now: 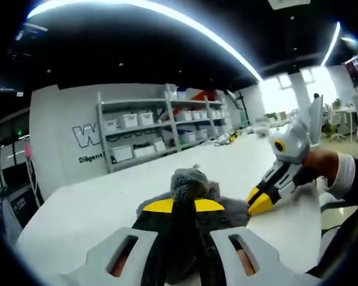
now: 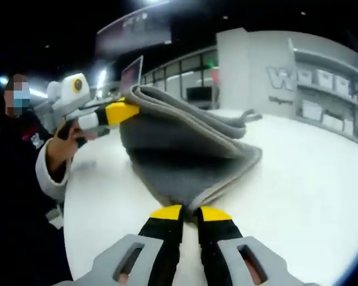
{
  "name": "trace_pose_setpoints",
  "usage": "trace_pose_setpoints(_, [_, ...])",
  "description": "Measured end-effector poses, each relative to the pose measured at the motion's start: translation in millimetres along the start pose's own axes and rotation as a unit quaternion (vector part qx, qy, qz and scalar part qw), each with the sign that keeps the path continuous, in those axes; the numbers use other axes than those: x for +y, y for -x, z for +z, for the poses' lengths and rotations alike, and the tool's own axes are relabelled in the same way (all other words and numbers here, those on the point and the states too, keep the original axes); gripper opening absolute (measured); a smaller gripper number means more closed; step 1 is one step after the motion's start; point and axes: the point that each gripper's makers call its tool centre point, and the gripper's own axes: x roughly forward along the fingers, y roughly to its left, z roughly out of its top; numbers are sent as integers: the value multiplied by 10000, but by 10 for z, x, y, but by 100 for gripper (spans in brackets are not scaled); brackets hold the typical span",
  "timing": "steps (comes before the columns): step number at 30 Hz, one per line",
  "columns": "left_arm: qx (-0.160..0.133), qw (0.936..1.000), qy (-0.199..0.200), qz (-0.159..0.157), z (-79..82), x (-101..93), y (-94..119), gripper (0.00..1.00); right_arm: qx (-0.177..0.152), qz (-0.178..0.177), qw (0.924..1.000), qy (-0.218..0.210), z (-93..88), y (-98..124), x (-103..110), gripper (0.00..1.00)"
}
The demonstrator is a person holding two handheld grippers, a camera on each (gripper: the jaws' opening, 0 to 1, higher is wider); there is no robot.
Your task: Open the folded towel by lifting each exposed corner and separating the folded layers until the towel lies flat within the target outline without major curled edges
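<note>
Towel (image 2: 185, 152): grey cloth, matt, soft napped pile, stitched hem. Counter (image 2: 310, 179): white, smooth, faint sheen. Left gripper (image 1: 184, 208), right gripper (image 2: 191, 213): matt black jaws, yellow tips, grey plastic body.

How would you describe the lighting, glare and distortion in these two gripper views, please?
Left gripper view: the ceiling light strip bends into an arc from fisheye distortion, the windows blow out to white, and the grey towel is soft and blurred close to the left tool. Right gripper view: the towel is sharper, casting a soft shadow on the white table; the shelving bows near the edge.
</note>
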Motion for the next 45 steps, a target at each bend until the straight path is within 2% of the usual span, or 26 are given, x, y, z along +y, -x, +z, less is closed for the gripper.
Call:
trace_pose_setpoints(16, [83, 9997, 64, 208, -89, 272, 198, 8, 184, -187, 9997, 18, -4, 6, 19, 6])
trace_pose_setpoints(20, [30, 9995, 281, 153, -108, 330, 261, 8, 224, -210, 9995, 52, -6, 15, 33, 6])
trace_pose_setpoints(35, [181, 9988, 258, 382, -283, 549, 441, 9, 237, -280, 9993, -41, -13, 17, 51, 6])
trace_pose_setpoints(37, [221, 9985, 299, 405, -342, 585, 490, 9, 237, -295, 9993, -37, -18, 15, 55, 6])
trace_pose_setpoints(45, [235, 9975, 441, 502, -413, 706, 630, 9, 335, -329, 9989, 20, -18, 25, 75, 6])
